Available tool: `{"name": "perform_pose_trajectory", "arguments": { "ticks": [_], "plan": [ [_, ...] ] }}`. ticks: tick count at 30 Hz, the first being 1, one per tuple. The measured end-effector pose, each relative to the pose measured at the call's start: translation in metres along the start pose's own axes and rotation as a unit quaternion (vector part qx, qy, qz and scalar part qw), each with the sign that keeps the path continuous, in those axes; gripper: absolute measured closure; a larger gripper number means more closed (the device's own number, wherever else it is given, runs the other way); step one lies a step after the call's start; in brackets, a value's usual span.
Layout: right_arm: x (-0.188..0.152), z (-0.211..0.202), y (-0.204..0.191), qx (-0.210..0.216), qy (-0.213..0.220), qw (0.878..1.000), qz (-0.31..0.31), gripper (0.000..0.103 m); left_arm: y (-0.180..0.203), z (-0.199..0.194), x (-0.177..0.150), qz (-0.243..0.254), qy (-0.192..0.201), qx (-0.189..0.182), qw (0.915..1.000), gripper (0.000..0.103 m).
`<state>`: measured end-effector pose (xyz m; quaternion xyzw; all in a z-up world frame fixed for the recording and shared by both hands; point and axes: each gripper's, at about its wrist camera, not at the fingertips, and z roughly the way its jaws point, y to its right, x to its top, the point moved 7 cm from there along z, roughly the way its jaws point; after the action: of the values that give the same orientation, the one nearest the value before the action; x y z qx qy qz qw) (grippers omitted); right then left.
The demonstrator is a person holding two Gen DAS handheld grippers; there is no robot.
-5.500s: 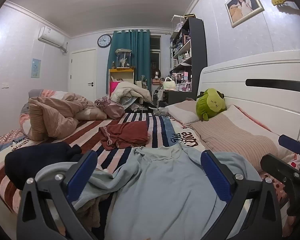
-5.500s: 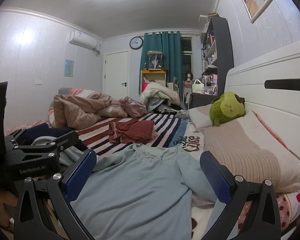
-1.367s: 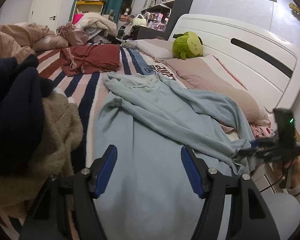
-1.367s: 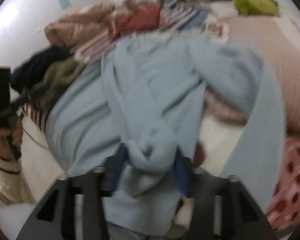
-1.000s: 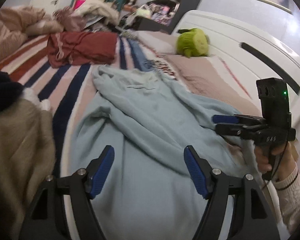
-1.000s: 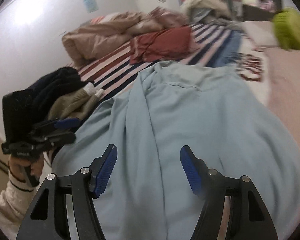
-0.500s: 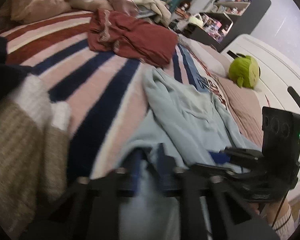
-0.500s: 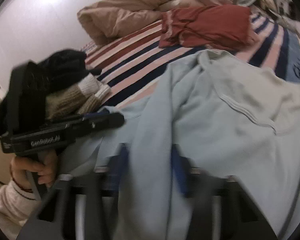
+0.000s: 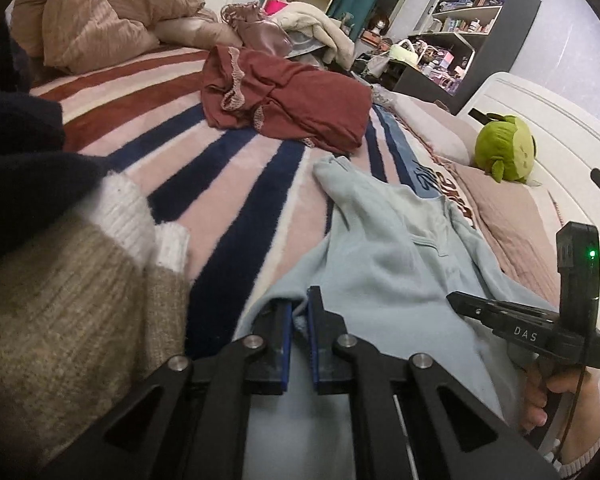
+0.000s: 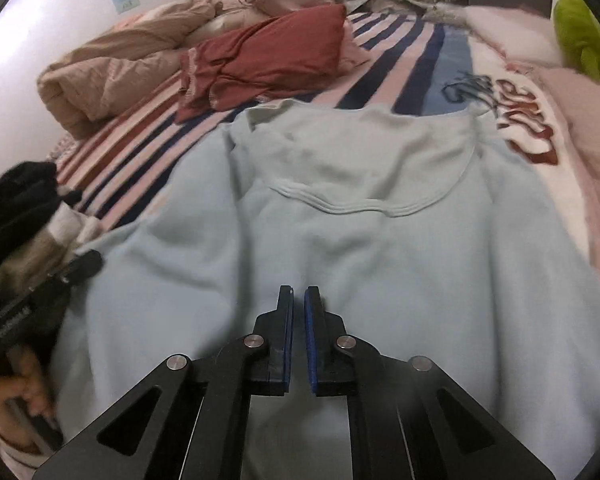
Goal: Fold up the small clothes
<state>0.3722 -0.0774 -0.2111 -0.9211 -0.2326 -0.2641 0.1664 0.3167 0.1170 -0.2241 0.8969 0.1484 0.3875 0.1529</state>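
Observation:
A light blue sweatshirt (image 10: 380, 220) lies spread on the striped bed, collar toward the far end; it also shows in the left wrist view (image 9: 388, 264). My left gripper (image 9: 299, 304) is shut on the sweatshirt's near left hem edge, cloth pinched between the blue pads. My right gripper (image 10: 298, 300) is shut on the sweatshirt's near hem, its jaws nearly touching. The right gripper also shows from the side in the left wrist view (image 9: 512, 320), and the left gripper shows at the left edge of the right wrist view (image 10: 44, 292).
A red garment (image 9: 288, 96) lies farther up the striped blanket (image 9: 228, 184). A pile of beige-and-white knit and dark clothes (image 9: 60, 260) sits at the near left. A tan duvet (image 9: 88, 20), a green plush (image 9: 504, 148) and a white headboard (image 9: 560, 120) lie beyond.
Both grippers were open a second ago above the sweatshirt; both have dropped to its near hem and shut on it. The sweatshirt lies flatter than before.

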Motion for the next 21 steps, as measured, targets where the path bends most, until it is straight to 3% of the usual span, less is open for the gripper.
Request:
{"name": "perform_pose_trajectory", "arguments": {
  "ticks": [2,3,4,5,7,9,13,16,21],
  "plan": [
    [0.001,-0.002,-0.004,0.047,-0.003,0.999,0.008,0.099,0.003,0.001,-0.001,0.004,-0.011,-0.013,0.9998,0.096],
    [0.003,-0.005,-0.006,0.059,0.0,0.998,0.008,0.099,0.005,0.0,-0.002,0.006,-0.013,-0.017,0.9998,0.088],
    [0.004,-0.011,-0.008,0.062,0.005,0.998,0.004,0.098,0.007,-0.001,-0.004,0.009,-0.019,-0.025,0.9995,0.073],
    [0.004,-0.015,-0.01,0.063,0.009,0.998,0.001,0.094,0.011,-0.004,-0.006,0.015,-0.026,-0.035,0.9989,0.067],
    [-0.002,-0.029,-0.015,0.071,0.011,0.997,-0.004,0.076,0.02,-0.012,-0.01,0.032,-0.034,-0.058,0.9972,0.046],
    [-0.016,-0.048,-0.018,0.078,0.01,0.997,-0.014,0.07,0.034,-0.028,-0.017,0.056,-0.033,-0.088,0.9939,0.041],
    [-0.058,-0.088,-0.021,0.062,0.007,0.997,-0.041,0.07,0.06,-0.056,-0.032,0.082,-0.033,-0.144,0.9857,0.04],
    [-0.095,-0.12,-0.024,0.054,0.002,0.997,-0.061,0.065,0.075,-0.073,-0.045,0.103,-0.036,-0.161,0.9809,0.04],
    [-0.158,-0.156,-0.03,-0.007,0.003,0.994,-0.105,0.062,0.089,-0.104,-0.071,0.107,-0.038,-0.178,0.9774,0.038]
  ]
}}
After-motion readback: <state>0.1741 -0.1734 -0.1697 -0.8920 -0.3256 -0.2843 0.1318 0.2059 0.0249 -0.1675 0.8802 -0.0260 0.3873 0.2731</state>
